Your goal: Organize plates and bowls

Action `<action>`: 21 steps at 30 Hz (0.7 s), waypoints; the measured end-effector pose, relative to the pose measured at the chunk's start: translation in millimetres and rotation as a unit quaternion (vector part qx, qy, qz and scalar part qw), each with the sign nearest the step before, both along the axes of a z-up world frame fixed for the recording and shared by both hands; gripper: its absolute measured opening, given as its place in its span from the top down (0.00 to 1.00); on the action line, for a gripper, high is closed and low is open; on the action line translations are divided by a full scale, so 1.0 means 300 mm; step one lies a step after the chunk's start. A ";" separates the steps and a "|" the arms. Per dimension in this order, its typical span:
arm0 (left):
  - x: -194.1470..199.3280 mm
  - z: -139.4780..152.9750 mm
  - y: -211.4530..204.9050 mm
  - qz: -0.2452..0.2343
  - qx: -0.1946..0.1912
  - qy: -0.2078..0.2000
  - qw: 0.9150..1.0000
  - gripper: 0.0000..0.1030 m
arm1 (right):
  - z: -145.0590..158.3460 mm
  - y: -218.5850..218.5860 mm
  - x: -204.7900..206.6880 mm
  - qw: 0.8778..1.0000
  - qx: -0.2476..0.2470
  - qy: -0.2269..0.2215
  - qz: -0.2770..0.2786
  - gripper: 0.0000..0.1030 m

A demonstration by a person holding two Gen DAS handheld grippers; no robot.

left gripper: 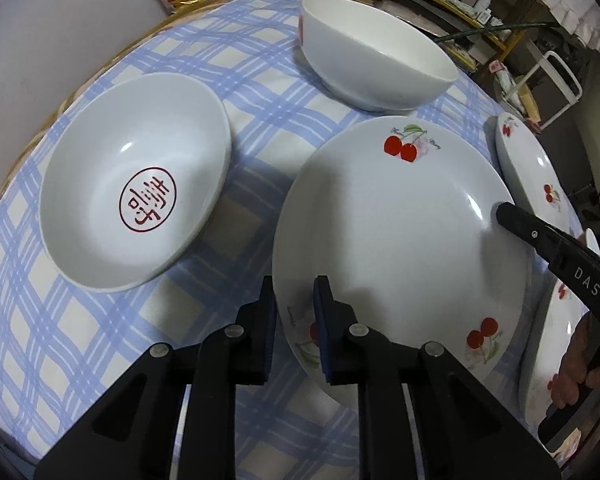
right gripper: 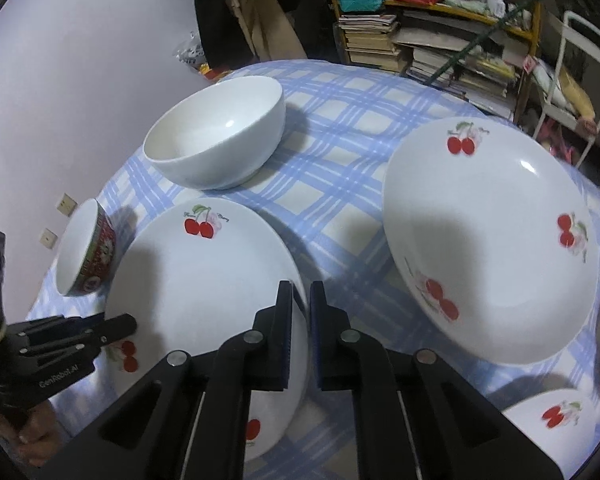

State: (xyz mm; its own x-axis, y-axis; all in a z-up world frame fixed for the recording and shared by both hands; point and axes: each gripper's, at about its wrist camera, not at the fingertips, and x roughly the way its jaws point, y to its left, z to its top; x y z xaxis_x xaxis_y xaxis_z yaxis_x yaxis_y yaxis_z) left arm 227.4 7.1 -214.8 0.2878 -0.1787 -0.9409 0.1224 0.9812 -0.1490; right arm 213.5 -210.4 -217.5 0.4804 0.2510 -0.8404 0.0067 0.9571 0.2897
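A white plate with red cherries (left gripper: 400,240) lies on the blue checked tablecloth (left gripper: 260,92). My left gripper (left gripper: 296,292) is shut on its left rim, one pad above and one below. On the opposite rim sits my right gripper (left gripper: 504,214). In the right wrist view the right gripper (right gripper: 300,292) pinches the edge of the same plate (right gripper: 204,280), and the left gripper (right gripper: 128,324) clamps the far side. A second cherry plate (right gripper: 492,240) lies to the right. A plain white bowl (right gripper: 220,136) stands behind.
A white bowl with a red seal inside (left gripper: 136,200) sits left of the held plate. A red-patterned bowl (right gripper: 88,248) stands near the wall side. A third cherry plate (right gripper: 552,416) lies at the near right. Book shelves (right gripper: 420,40) and a white metal frame (right gripper: 580,60) stand beyond the table.
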 end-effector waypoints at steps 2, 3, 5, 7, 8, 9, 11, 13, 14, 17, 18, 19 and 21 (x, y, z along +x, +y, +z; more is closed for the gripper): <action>-0.003 0.004 0.010 0.004 -0.010 0.004 1.000 0.83 | 0.006 0.004 -0.010 1.000 -0.001 0.003 -0.002 0.90; -0.005 0.006 0.011 0.003 -0.010 0.005 1.000 0.83 | 0.009 0.005 -0.017 1.000 -0.004 0.003 -0.001 0.91; -0.013 0.012 0.014 0.000 -0.010 0.002 1.000 0.83 | 0.014 0.010 -0.033 1.000 -0.008 0.004 -0.001 0.90; -0.025 0.024 0.015 0.000 -0.014 -0.001 1.000 0.83 | 0.021 0.007 -0.052 1.000 -0.007 0.008 -0.004 0.90; -0.029 0.029 0.014 -0.002 -0.016 -0.001 1.000 0.83 | 0.024 0.004 -0.061 1.000 -0.007 0.008 -0.006 0.90; -0.034 0.034 0.015 -0.005 -0.019 0.000 1.000 0.83 | 0.030 0.002 -0.070 1.000 -0.006 0.009 -0.009 0.90; -0.049 0.043 0.012 -0.015 -0.025 0.004 1.000 0.83 | 0.043 -0.008 -0.091 1.000 -0.004 0.010 -0.015 0.90; -0.064 0.054 0.013 -0.018 -0.029 0.004 0.999 0.83 | 0.056 -0.016 -0.110 1.000 0.004 0.011 -0.018 0.90; -0.071 0.060 0.011 -0.020 -0.029 0.004 0.999 0.83 | 0.066 -0.018 -0.120 1.000 0.006 0.011 -0.016 0.90; -0.097 0.085 0.014 -0.026 -0.033 -0.001 0.999 0.83 | 0.107 0.004 -0.147 1.000 -0.020 0.002 0.005 0.90; -0.108 0.097 0.015 -0.030 -0.035 -0.006 0.999 0.83 | 0.120 0.010 -0.156 1.000 -0.029 0.000 0.007 0.90; -0.125 0.115 0.014 -0.033 -0.035 -0.016 0.999 0.83 | 0.130 0.012 -0.165 0.999 -0.032 -0.002 0.007 0.90; -0.145 0.137 0.013 -0.036 -0.034 -0.025 0.998 0.83 | 0.145 0.007 -0.181 1.000 -0.026 -0.004 0.001 0.90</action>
